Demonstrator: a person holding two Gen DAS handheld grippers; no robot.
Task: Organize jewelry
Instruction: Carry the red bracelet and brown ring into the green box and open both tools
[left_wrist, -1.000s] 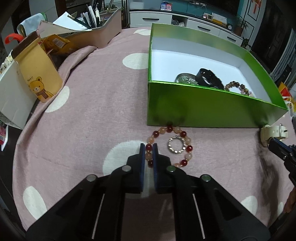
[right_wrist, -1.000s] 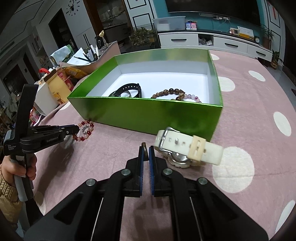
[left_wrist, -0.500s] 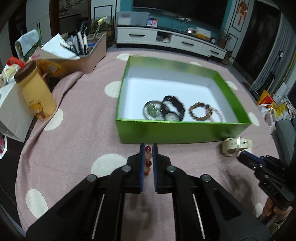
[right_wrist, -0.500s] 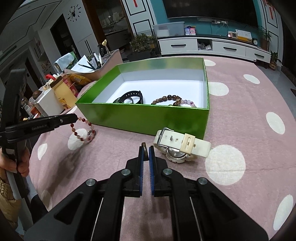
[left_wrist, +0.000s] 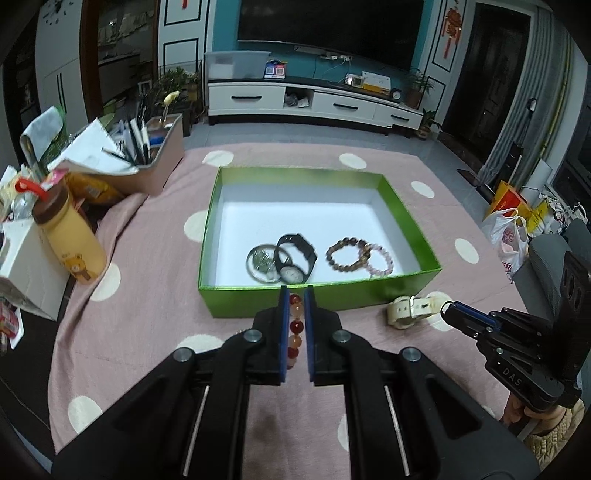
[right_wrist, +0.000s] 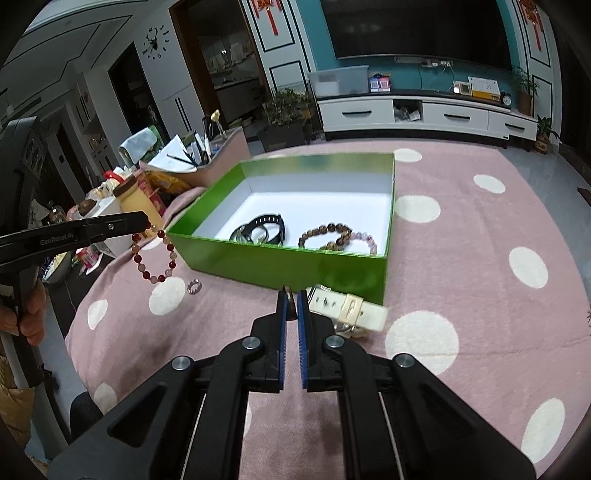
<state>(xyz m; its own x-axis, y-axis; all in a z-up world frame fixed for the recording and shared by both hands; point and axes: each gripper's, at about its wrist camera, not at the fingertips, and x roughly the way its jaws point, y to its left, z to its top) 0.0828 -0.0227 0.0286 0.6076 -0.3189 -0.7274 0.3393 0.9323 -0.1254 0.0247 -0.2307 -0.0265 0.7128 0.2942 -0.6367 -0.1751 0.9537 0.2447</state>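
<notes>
Centrally, one green box (left_wrist: 410, 221) holds one black watch (left_wrist: 295, 254), one bangle (left_wrist: 263, 260) and two bead bracelets (left_wrist: 345, 251). Lower right, one white watch (left_wrist: 410, 308) lies outside. Left gripper (left_wrist: 296, 301) clamps one red bracelet (right_wrist: 155, 254), dangling mid-left; right gripper (right_wrist: 291, 301) is closed, pinching that watch's strap. One ring (right_wrist: 194, 286) lies below.

Left hand-held gripper (left_wrist: 294, 295) clamped shut, raised; right one (right_wrist: 291, 297) seemingly closed (both angled downward).

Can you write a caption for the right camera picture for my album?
Left tool lifts a red bead bracelet beside the green box; right tool pinches a white watch.
</notes>
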